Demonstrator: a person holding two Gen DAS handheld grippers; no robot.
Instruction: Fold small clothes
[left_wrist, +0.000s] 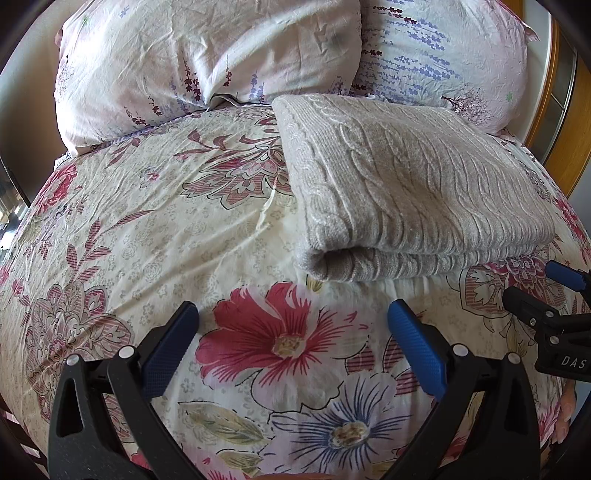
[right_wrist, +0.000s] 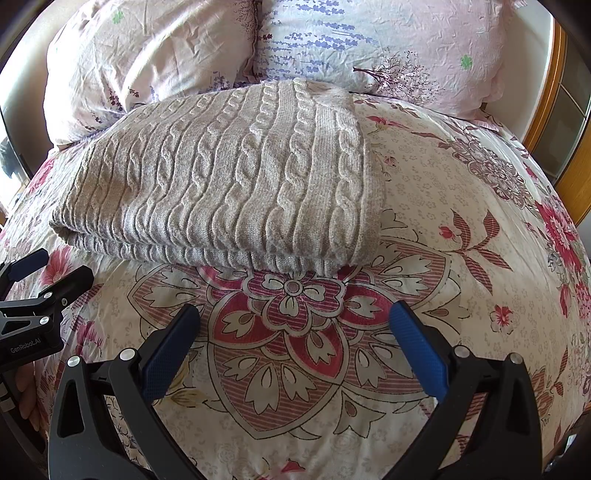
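Note:
A grey cable-knit sweater (left_wrist: 410, 192) lies folded into a thick rectangle on the flowered bedspread (left_wrist: 155, 229), its rolled fold edge facing me. In the right wrist view the same sweater (right_wrist: 229, 184) fills the upper left. My left gripper (left_wrist: 293, 317) is open, a short way in front of the sweater's near left corner, with nothing between its blue pads. My right gripper (right_wrist: 295, 319) is also open and empty, in front of the sweater's near right corner. The right gripper's tip (left_wrist: 554, 291) shows at the left view's right edge; the left gripper's tip (right_wrist: 40, 280) shows at the right view's left edge.
Two pale flowered pillows (left_wrist: 207, 62) (right_wrist: 388, 44) lean at the head of the bed behind the sweater. A wooden bed frame (right_wrist: 546, 110) runs along the right side. Part of a hand (right_wrist: 27, 398) shows at the lower left of the right wrist view.

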